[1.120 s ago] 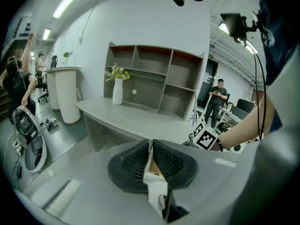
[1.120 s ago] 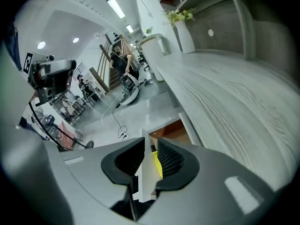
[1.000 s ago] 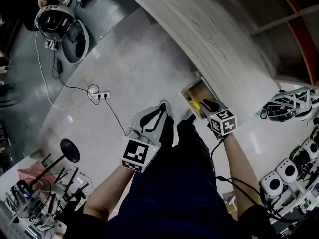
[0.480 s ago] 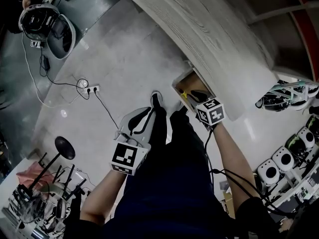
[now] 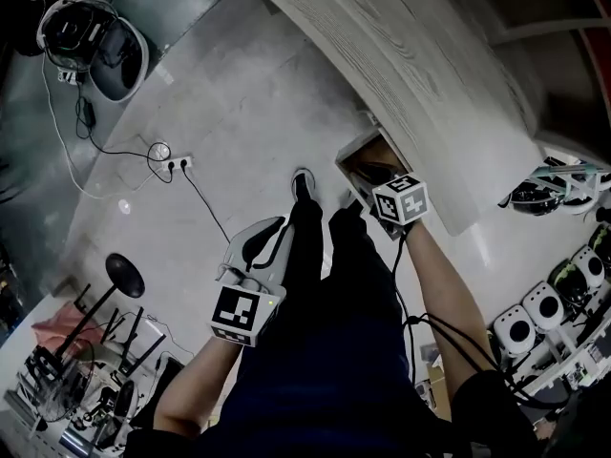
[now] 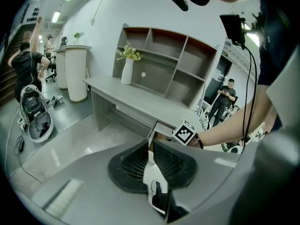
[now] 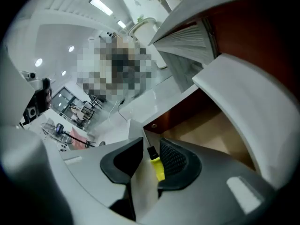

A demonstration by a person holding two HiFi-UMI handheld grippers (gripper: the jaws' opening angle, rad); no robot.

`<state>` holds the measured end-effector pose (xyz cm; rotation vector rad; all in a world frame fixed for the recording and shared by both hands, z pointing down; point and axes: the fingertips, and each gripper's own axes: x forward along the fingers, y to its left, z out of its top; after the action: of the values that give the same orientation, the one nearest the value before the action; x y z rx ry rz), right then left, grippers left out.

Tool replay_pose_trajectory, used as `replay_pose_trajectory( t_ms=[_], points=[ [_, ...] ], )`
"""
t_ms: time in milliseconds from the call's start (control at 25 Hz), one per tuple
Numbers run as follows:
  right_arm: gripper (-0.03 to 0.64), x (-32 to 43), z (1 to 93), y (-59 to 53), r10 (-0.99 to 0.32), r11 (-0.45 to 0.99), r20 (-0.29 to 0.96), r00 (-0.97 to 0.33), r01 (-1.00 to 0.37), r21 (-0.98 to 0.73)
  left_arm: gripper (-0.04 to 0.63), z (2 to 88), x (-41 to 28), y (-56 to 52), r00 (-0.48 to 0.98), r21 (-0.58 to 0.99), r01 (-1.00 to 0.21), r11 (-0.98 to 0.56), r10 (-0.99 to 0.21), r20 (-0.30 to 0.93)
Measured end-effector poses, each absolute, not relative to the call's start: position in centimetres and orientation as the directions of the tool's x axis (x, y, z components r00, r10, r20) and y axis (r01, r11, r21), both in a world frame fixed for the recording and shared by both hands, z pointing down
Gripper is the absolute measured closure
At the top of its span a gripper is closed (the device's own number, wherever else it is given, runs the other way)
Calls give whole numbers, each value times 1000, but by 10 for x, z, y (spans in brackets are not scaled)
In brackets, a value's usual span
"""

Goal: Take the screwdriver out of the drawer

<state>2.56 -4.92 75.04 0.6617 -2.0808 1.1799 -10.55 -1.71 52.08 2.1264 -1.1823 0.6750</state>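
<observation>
The wooden drawer [image 5: 351,151] stands pulled out from under the grey desk [image 5: 430,74]. My right gripper [image 5: 374,176] reaches down into it, and its marker cube hides the screwdriver in the head view. In the right gripper view the screwdriver [image 7: 157,168], yellow handle with a black collar, lies between the opening jaws of the right gripper [image 7: 151,147], against the right pad [image 7: 174,159], with a gap on the left side. My left gripper [image 5: 275,229] hangs shut and empty over the floor beside the person's leg; its own view looks at the drawer [image 6: 159,130].
On the floor lie a round helmet-like device [image 5: 91,41], a power strip [image 5: 178,164] with cables, and a black stand [image 5: 124,280]. White devices [image 5: 544,303] crowd the right edge. The person's shoes [image 5: 303,184] stand just before the drawer.
The right gripper has sunk further into the drawer and now covers the yellow handle that showed before. The left gripper has dropped lower beside the leg.
</observation>
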Motion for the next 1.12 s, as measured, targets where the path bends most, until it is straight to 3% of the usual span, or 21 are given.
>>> replay_pose_trajectory(
  t_ms=[680,840,880,920,1120],
  points=[
    [512,29,768,-39,-17,649,806,-591,-620,-441,563,539,-100,-18,498,294,-856,-425,-526,689],
    [516,23,762,-36,-10,785,833,-553,-521,-336,563,540,-99,-18,496,271,-851,-449,-522,693],
    [543,21,761,-34,-7,814,839,-543,-491,-311,563,540,-98,-18,498,266,-849,-456,-521,693],
    [571,19,761,-33,3,823,842,-539,-477,-308,563,540,-97,-18,499,265,-847,-460,-520,693],
    [571,17,764,-31,136,788,860,-492,-472,-395,563,543,-94,-14,509,283,-843,-457,-513,691]
  ],
)
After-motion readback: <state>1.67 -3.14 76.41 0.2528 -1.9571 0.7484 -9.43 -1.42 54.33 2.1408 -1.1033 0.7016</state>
